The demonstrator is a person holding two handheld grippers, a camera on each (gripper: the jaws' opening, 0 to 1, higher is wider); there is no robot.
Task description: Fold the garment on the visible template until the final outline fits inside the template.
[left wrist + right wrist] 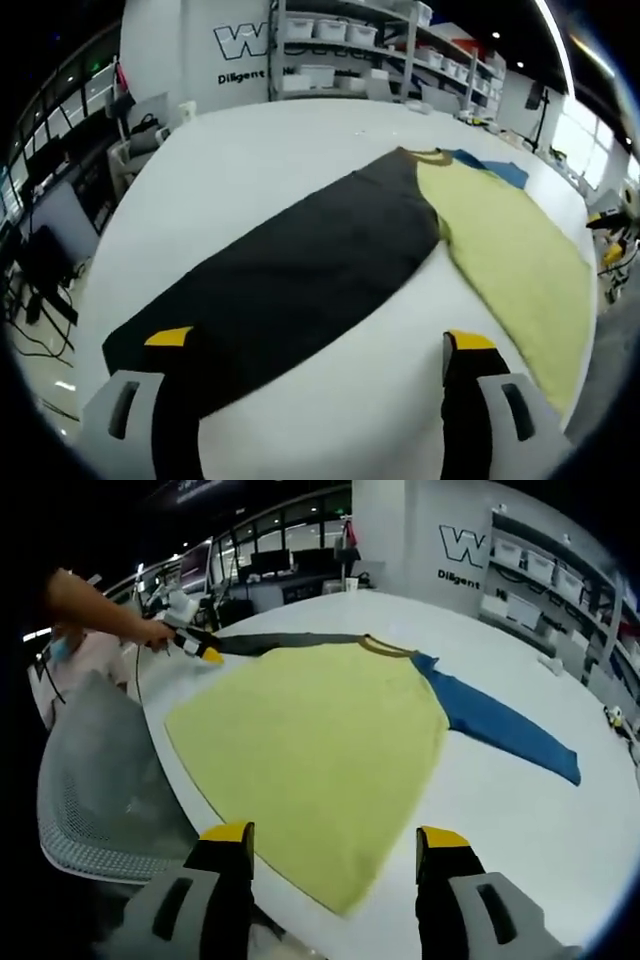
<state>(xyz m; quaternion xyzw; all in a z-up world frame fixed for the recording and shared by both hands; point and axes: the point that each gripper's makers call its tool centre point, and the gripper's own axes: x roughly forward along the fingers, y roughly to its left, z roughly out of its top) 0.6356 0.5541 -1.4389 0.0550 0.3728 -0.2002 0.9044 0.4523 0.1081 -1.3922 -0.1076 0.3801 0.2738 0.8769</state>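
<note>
Garment (320,760): flat on white table (520,820), blue sleeve (500,725) toward 3 o'clock, dark sleeve (290,280) spread for folding. Left gripper (320,345): jaws wide, empty, one over dark cuff. Right gripper (330,840): wide, empty, above hem.

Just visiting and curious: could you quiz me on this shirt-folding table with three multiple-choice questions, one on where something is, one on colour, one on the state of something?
1. Where does the garment lie?
A. on the white table
B. on a chair
C. on a shelf

2. What colour is the sleeve farthest from the left tongs?
A. red
B. blue
C. white

3. How do the right tongs stand?
A. shut on the hem
B. open, holding nothing
C. shut on a sleeve

Answers: 1 A, it is spread flat on the tabletop. 2 B, the right gripper view shows it blue. 3 B, a wide gap shows between the tips.
</note>
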